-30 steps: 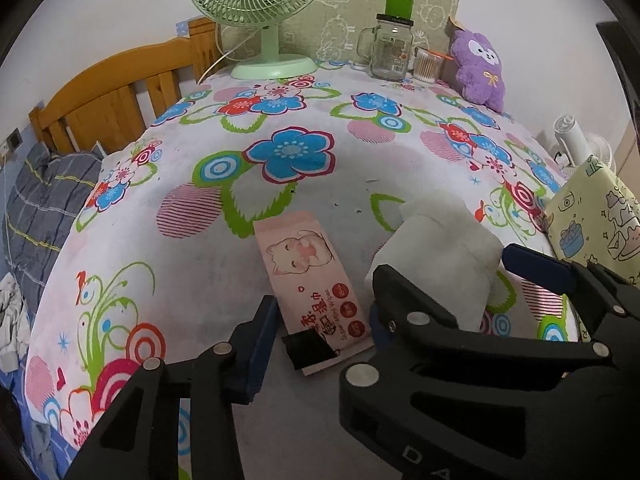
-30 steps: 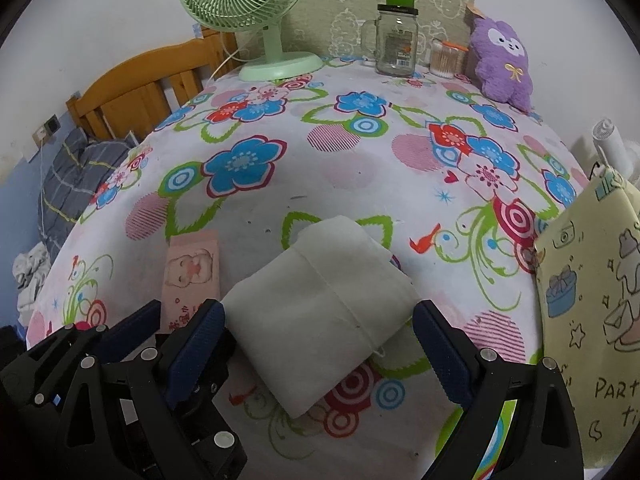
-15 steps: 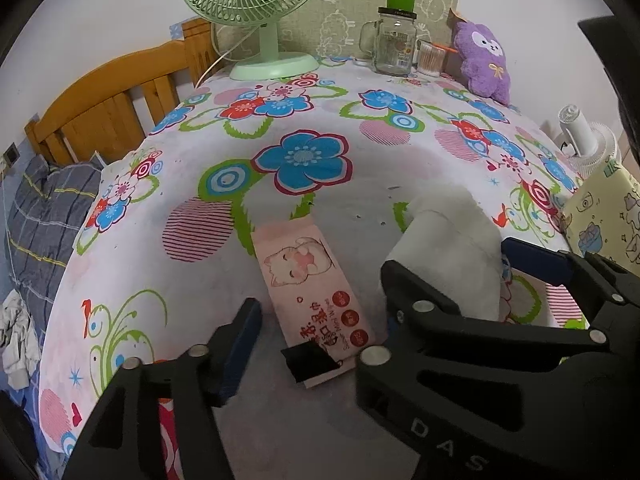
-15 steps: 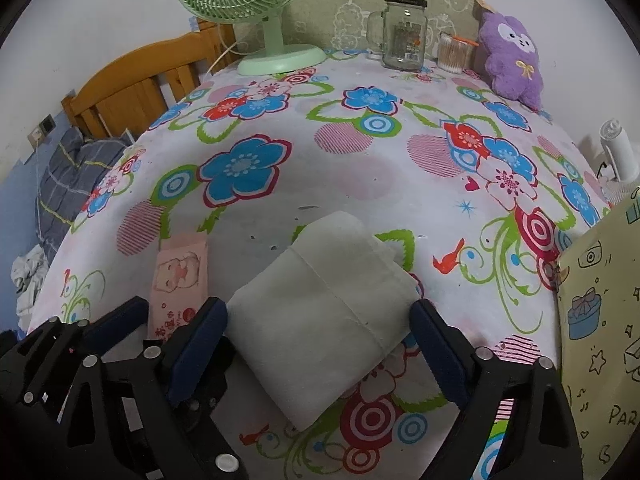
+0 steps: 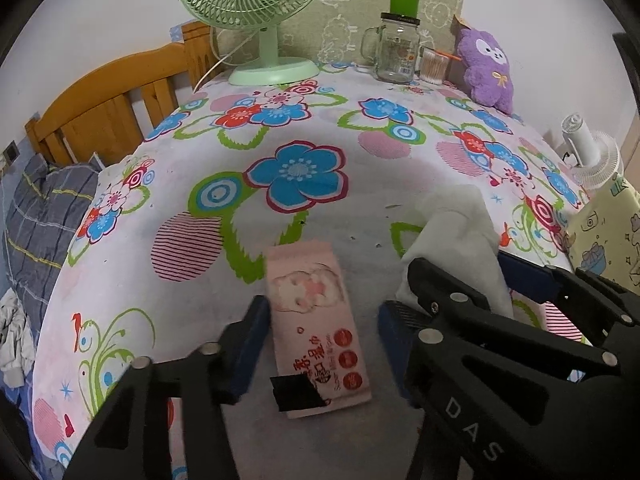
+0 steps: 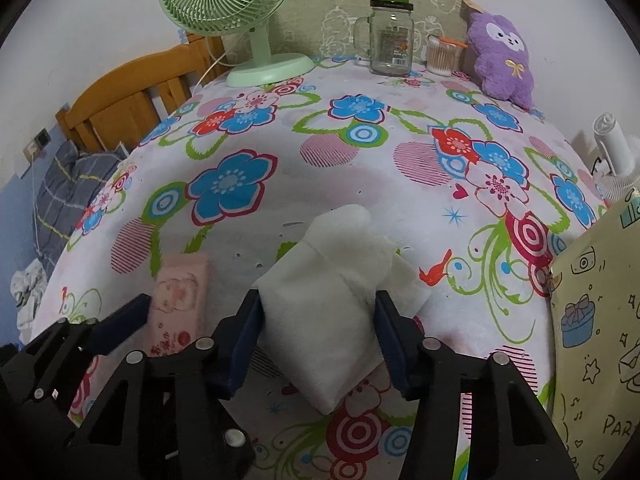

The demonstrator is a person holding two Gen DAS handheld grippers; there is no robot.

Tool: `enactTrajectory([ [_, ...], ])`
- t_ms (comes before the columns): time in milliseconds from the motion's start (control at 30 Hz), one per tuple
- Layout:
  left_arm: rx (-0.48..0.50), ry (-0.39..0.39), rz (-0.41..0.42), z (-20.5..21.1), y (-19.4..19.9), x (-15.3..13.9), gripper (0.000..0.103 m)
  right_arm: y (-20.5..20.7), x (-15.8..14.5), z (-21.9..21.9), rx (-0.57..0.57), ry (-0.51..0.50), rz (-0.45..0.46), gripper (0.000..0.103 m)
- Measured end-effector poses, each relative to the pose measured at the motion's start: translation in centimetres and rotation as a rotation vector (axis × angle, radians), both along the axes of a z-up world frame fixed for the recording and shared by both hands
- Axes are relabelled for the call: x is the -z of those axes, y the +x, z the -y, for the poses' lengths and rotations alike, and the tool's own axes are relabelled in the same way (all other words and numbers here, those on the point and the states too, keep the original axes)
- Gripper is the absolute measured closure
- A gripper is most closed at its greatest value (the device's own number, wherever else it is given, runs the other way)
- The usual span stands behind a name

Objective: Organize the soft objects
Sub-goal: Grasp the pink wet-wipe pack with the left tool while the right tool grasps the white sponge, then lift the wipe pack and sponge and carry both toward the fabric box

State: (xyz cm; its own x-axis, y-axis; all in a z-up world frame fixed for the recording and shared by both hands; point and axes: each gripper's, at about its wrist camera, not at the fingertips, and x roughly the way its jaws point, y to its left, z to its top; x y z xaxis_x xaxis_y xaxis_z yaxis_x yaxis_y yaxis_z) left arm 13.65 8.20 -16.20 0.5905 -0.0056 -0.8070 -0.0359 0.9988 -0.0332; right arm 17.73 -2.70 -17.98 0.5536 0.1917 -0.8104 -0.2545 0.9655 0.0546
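1. Across the whole middle of both views lies the worktop [image 6: 400, 184], covered by a cloth with big blue, red and pink flowers.
2. At the upper left of the frame stands a green fan [image 6: 228, 0], with a wooden bed frame [image 6: 132, 96] lower down on the left.
3. At the right edge of the right view stands a pale yellow bag [image 6: 592, 320] with little drawings on it.
4. At the lower middle of the right view lies a folded white cloth [image 6: 324, 312]. The right tongs [image 6: 320, 340] press it from both sides with their blue pads, so they are holding it.
5. At the upper right of the frame sits a purple plush toy [image 6: 502, 56], at the back of the worktop.
6. At the lower middle of the left view lies a pink wipes pack [image 5: 316, 320], flat on the worktop. The left tongs [image 5: 320, 344] are wide, with one blue pad on each side of the pack, and do not squeeze it.
7. At the top middle stands a glass jar [image 6: 390, 40] with a handle, left of the plush toy.
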Motion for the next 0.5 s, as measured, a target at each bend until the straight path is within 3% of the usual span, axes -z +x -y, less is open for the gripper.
enactTrajectory([
  [67, 0.004, -0.004, -0.002, 0.1, 0.0, -0.1, 0.063, 0.0, 0.0, 0.2, 0.001, 0.008, -0.003, 0.048],
  [500, 0.028, -0.022, 0.002, 2.1, -0.8, -1.3, 0.064, -1.1, -1.2, 2.4, 0.033, 0.035, -0.015, 0.056],
])
